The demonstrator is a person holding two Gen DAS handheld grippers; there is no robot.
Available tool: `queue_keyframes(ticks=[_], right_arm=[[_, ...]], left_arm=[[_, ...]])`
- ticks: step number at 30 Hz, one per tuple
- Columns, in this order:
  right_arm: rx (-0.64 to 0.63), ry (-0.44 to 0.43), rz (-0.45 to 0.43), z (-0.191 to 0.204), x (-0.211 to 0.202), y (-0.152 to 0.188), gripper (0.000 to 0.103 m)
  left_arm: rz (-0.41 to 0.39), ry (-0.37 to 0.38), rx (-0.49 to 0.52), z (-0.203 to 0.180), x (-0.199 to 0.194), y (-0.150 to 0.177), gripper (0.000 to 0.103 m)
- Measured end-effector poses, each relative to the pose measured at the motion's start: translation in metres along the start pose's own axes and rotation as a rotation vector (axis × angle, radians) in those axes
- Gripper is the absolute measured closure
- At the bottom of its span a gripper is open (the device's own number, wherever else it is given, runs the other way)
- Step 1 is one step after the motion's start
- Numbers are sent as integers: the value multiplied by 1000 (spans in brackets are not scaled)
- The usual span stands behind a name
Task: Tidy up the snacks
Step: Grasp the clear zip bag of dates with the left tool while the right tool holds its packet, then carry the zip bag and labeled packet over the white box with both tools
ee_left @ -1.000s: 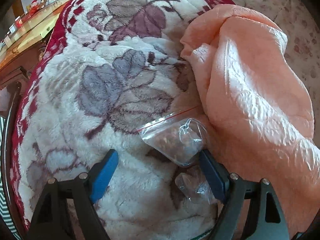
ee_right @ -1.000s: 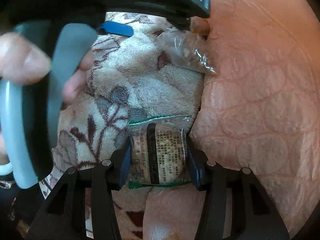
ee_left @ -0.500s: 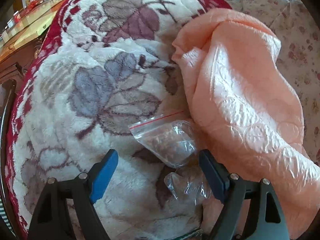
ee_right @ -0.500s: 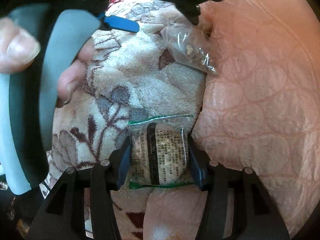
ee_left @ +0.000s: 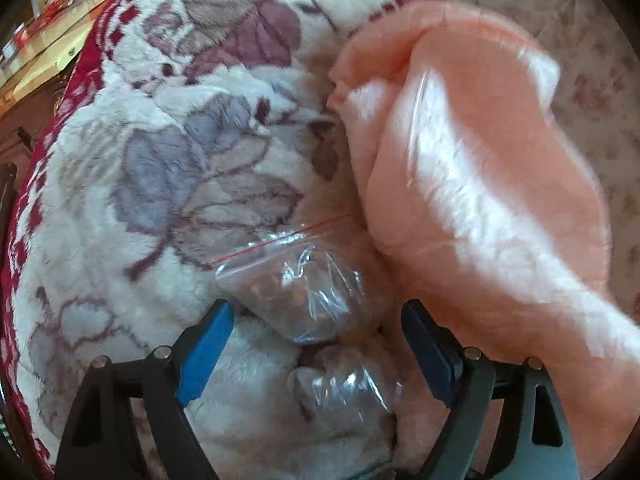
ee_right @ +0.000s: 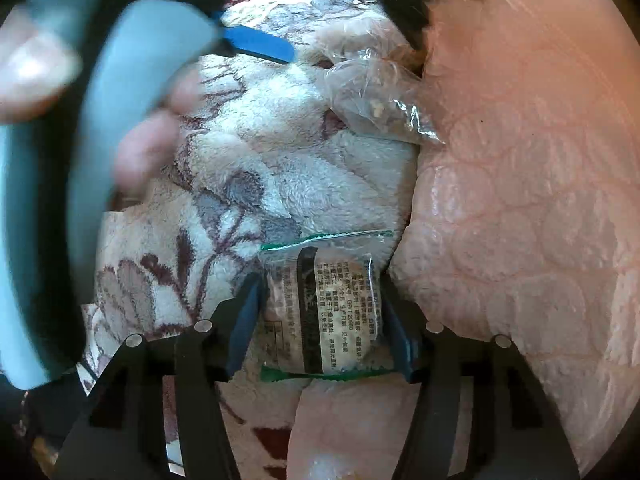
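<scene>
Between the blue pads of the right hand-held gripper (ee_right: 320, 312) lies a clear snack packet (ee_right: 324, 304) w/ green crimped ends and black print, flat on the floral fleece blanket (ee_right: 280, 168), its right edge just beside the peach quilted cover (ee_right: 520, 200). Jaws have just been opening; packet sits between them, left pad w/ a thin gap to the wrapper, right pad at or nearly at its edge, no squeeze visible, so grip reads as released. Further up in the right view, a clear bag w/ pale crumbs (ee_right: 380, 100) rests against the peach cover's edge, partly under the left unit. Left hand-held gripper (ee_left: 316, 324) points steeply down, jaws spread wide, pinching nothing. A zip bag w/ red seal line (ee_left: 296, 292), brown contents, lies on the blanket ahead of and between its pads, closer to the left pad, touching neither as far as can be told. The crumb bag (ee_left: 348, 384) sits nearer the camera, inside the jaw span. Fingers (ee_right: 148, 148) of the person's hand wrap the left unit's grey-blue handle (ee_right: 132, 92); this part is blurred. A wooden furniture edge (ee_left: 36, 64) shows beyond the blanket, top left.
</scene>
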State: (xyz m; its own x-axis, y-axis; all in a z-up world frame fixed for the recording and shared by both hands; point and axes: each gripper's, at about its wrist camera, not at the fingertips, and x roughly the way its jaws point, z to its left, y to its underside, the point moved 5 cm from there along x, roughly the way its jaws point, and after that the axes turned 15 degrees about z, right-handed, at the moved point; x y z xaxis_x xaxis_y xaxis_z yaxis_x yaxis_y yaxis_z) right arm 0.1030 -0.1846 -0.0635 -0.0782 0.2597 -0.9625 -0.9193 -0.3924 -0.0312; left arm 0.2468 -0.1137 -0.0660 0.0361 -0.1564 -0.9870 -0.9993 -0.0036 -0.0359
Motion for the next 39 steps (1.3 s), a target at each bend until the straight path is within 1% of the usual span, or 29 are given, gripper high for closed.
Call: queue_keyframes(ticks=[1,2,3,4,5,6,7,12,15,18,22,26,29,32,35,39], right_arm=[[0,-1,0,1,0,0,45],[2,-3,-2,2,-1,0,45],[4,-5,-6,2,-1,0,46],[3,5,-11,3,-1,0,47],[5,9,-15,4,-1,1,48],[11,15,-18,5,-2,1,52],[15,15,-20,5,-3,1,54],[10,16,-19,12,-6,3,55],[-5,19,-18,18,-9,3,55],[-17,7,-26,27,-12,2,55],[-38,-7,-42,41,-17,-2,55],[-60,-19,-51,58,-17,-4,55],[-83,-18,-54,72,-16,-6,55],[-108,-21,-60,86,-14,-10,55],[-134,-22,-62,101,-16,-13,55],[-180,-19,-68,124,-19,-20,55]], left_arm=[[-6,-14,5,0,2,-1,19],[-28,-34,11,0,1,0,23],[-39,-46,20,0,-1,0,37],[-42,-36,30,0,-2,1,52],[-40,-16,38,1,-4,2,58],[-33,-1,44,3,-6,3,63],[-28,14,48,6,-8,6,65],[-60,47,24,33,-30,29,67],[-95,24,15,53,-46,49,68],[-119,40,-13,77,-61,70,68],[-152,11,-38,105,-77,97,68],[-168,11,-86,132,-87,121,68],[-188,-17,-121,151,-92,138,68],[-197,-25,-148,166,-97,157,68],[-217,-63,-164,180,-105,173,68],[-238,-79,-188,196,-115,189,68]])
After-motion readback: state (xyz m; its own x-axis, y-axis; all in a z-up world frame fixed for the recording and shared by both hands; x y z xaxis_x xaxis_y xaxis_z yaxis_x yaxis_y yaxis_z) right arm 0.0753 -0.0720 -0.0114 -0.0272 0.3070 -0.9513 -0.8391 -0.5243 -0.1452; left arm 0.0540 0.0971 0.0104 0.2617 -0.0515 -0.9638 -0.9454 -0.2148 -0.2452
